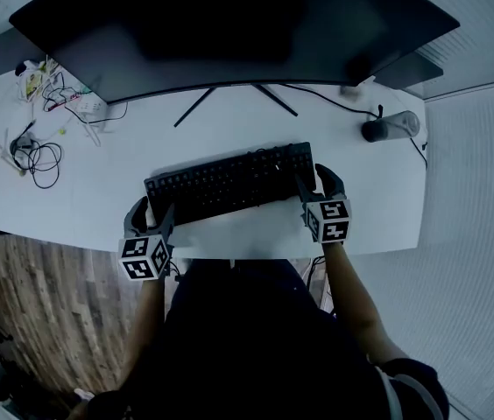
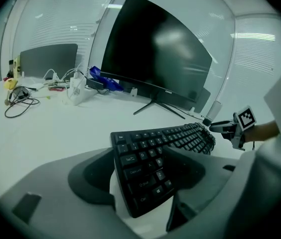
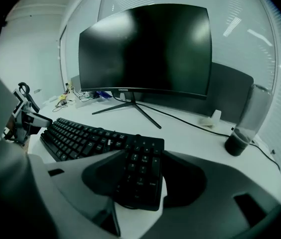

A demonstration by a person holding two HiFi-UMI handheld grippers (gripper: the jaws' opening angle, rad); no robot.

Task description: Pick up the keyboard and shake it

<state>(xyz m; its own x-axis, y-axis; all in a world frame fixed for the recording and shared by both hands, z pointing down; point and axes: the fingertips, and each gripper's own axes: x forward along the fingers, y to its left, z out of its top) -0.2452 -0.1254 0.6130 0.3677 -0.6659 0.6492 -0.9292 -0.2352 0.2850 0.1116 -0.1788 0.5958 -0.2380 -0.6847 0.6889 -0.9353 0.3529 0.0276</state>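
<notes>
A black keyboard (image 1: 229, 182) lies on the white desk (image 1: 256, 125), close to its near edge. My left gripper (image 1: 149, 219) straddles the keyboard's left end (image 2: 145, 168); the jaws stand wide, with a strip of white desk showing between the left jaw and the keys. My right gripper (image 1: 319, 188) straddles the right end (image 3: 138, 171) over the number pad, its jaws also apart and not pressing. Each gripper shows in the other's view, at the keyboard's far end. The keyboard rests flat on the desk.
A wide curved monitor (image 1: 229, 33) on a V-shaped stand stands right behind the keyboard. A dark cylinder (image 1: 391, 128) with a cable sits at the back right. Loose cables (image 1: 38, 157) and small items lie at the back left. The desk's front edge runs just below the grippers.
</notes>
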